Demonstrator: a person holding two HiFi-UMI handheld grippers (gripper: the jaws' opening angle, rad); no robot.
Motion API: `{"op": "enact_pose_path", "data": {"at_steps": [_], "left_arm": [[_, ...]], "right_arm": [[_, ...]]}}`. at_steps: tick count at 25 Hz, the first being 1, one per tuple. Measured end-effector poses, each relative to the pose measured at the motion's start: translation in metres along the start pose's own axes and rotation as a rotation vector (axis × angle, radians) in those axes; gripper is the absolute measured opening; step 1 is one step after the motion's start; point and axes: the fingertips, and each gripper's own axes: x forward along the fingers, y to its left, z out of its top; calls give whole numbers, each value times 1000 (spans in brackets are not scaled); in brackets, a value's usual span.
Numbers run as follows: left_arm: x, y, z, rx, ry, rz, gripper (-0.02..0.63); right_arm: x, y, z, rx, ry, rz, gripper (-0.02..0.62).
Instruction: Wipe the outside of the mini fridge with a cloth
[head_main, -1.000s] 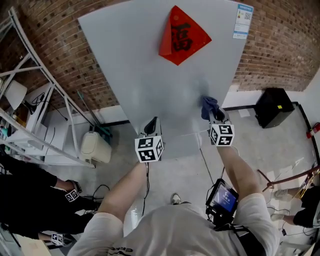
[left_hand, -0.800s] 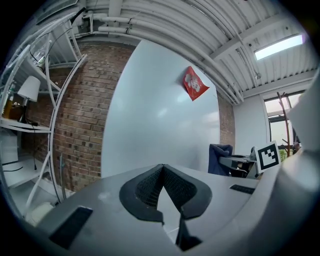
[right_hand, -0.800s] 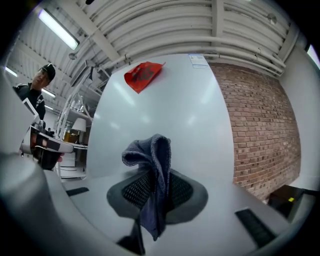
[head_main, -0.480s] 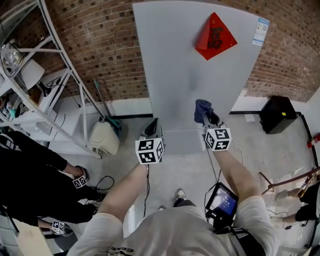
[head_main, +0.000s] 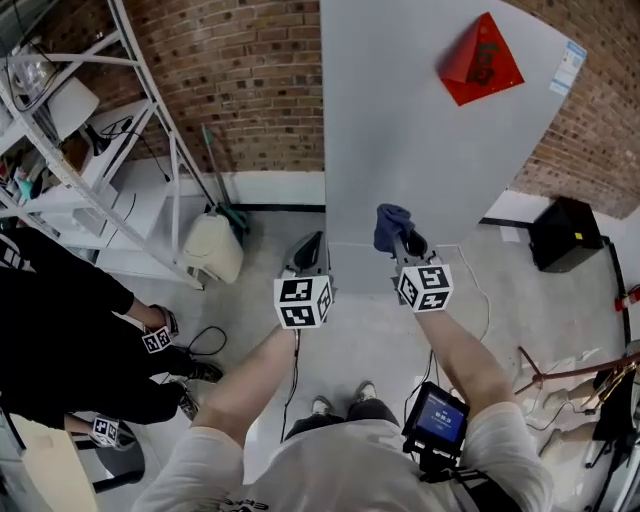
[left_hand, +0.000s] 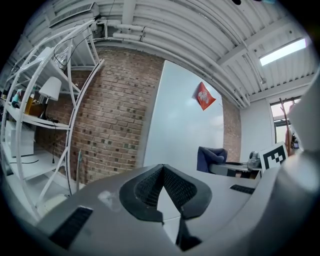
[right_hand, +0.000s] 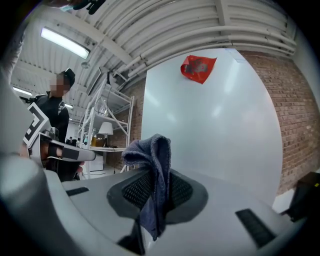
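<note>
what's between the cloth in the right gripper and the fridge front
Nothing visible. The right gripper is clamped on the blue cloth, and the fridge is directly ahead of it. The left gripper sits off to the side, shut and empty.

The fridge (head_main: 420, 150) stands straight ahead of me, before the wall (head_main: 240, 80). My left gripper (head_main: 311, 243) is low at its left edge. My right gripper (head_main: 408, 240) is just to the right of that, with the cloth (head_main: 390, 222) between its jaws, near the fridge front. A rack (head_main: 100, 130) stands left of the fridge, with a jug (head_main: 212, 250) on the floor between them. A box (head_main: 565, 235) sits on the floor to the right.
</note>
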Motion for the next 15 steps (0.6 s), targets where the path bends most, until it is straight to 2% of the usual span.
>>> {"op": "enact_pose_path", "data": {"at_steps": [4, 7, 15], "left_arm": [[19, 9, -30, 7, -37, 3, 3], [41, 20, -66, 17, -70, 9, 3], [72, 60, -208, 35, -168, 40, 3]], "right_arm": [[21, 4, -34, -18, -15, 50, 58], [41, 2, -75, -28, -30, 80, 58], [82, 20, -224, -29, -87, 156, 58]]}}
